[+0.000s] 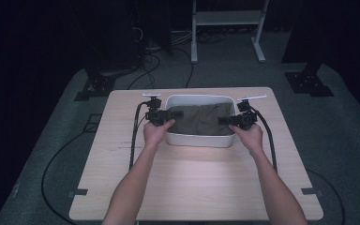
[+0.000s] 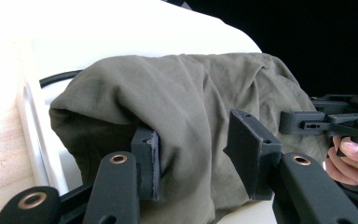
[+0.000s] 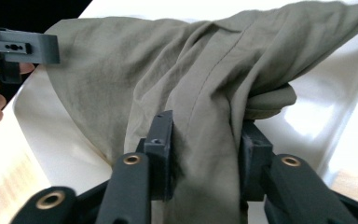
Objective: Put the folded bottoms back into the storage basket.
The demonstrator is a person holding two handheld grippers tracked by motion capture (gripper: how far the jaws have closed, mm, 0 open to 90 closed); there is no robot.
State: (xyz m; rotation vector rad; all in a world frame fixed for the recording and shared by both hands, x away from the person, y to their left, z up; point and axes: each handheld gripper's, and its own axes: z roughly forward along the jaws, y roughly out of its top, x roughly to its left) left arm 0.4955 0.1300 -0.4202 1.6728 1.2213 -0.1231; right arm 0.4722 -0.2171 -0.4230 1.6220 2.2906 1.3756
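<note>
The olive cloth (image 1: 201, 119) lies in the white tub (image 1: 198, 139) near the worktop's (image 1: 192, 187) far edge, with the left claw (image 1: 174, 114) and the right claw (image 1: 225, 120) each partly closed around a fold at opposite ends.

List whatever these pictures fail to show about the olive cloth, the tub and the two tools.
- Olive-green crumpled fabric cloth: its underside and what garment it is, hidden by its own folds, high view.
- White rectangular plastic tub: its floor, covered by the cloth.
- Left tool: whether its pads press the cloth, unclear, left gripper view.
- Right tool: the pads' faces, buried in folds, right gripper view.
</note>
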